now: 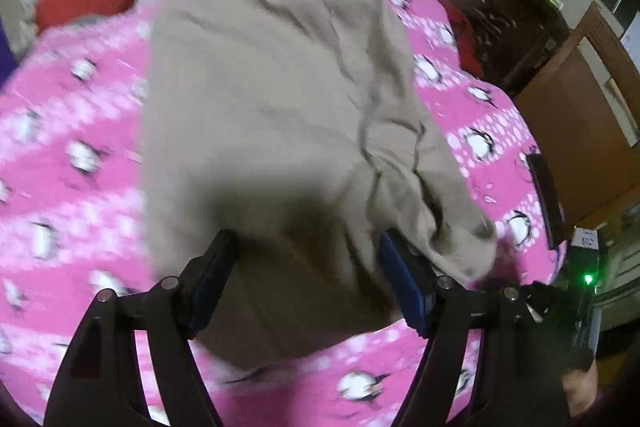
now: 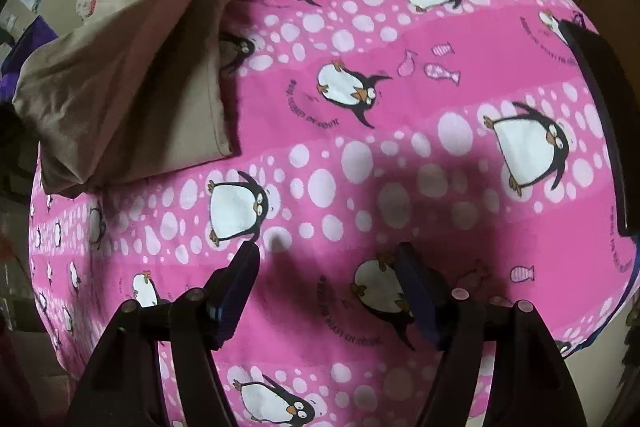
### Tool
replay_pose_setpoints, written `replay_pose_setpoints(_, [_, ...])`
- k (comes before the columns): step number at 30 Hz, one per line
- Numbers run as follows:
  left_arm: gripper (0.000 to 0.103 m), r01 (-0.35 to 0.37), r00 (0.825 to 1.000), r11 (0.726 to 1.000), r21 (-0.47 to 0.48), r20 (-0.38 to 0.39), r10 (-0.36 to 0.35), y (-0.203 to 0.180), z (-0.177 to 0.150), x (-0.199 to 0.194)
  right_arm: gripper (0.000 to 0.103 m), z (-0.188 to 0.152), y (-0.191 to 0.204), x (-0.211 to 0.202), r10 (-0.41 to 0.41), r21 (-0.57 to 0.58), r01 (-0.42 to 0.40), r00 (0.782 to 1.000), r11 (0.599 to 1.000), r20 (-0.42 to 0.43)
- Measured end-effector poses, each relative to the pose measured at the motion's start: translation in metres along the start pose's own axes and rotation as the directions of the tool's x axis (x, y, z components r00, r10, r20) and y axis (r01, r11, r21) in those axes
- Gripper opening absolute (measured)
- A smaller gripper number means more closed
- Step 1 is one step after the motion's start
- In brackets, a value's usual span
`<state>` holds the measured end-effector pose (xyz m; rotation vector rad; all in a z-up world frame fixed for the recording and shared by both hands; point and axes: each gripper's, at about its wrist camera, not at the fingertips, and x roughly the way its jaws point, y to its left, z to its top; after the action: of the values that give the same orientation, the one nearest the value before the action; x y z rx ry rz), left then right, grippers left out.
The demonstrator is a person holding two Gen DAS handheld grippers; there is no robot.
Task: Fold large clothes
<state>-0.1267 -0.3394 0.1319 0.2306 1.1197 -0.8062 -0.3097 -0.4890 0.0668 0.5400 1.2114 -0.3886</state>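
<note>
Beige garment (image 1: pixel 272 99), lg, wrinkled, partly folded, lies flat on pink penguin bedsheet (image 1: pixel 72 115), w/ one end bunched.

Right gripper (image 2: pixel 326 267) is hanging over the pink penguin sheet (image 2: pixel 400 155), jaws spread wide with nothing between them, just sheet underneath. The tan garment (image 2: pixel 132 87) sits bunched up at the far left, well apart from the gripper. There's a dark flat thing (image 2: pixel 604 115) at the right edge, can't tell what.

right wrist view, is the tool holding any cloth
No, the right tool is open over the bare pink sheet, with the beige garment lying apart.
</note>
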Motion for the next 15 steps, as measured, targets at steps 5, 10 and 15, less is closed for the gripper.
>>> replay_pose_setpoints(5, [0.073, 0.011, 0.998, 0.997, 0.082, -0.061, -0.006, -0.037, 0.006, 0.047, 0.072, 0.002, -0.009, -0.009, -0.018, -0.004, 0.018, 1.000, 1.000, 0.008])
replay_pose_setpoints(10, [0.072, 0.076, 0.997, 0.996, 0.054, 0.006, -0.077, -0.021, 0.012, 0.003, 0.072, 0.014, -0.014, -0.028, -0.011, 0.009, 0.011, 0.998, 1.000, 0.061])
replay_pose_setpoints(15, [0.072, -0.066, 0.991, 0.996, 0.051, 0.118, 0.060, 0.016, 0.010, -0.039, 0.072, 0.053, -0.005, -0.045, 0.065, 0.030, -0.071, 0.982, 0.997, 0.175])
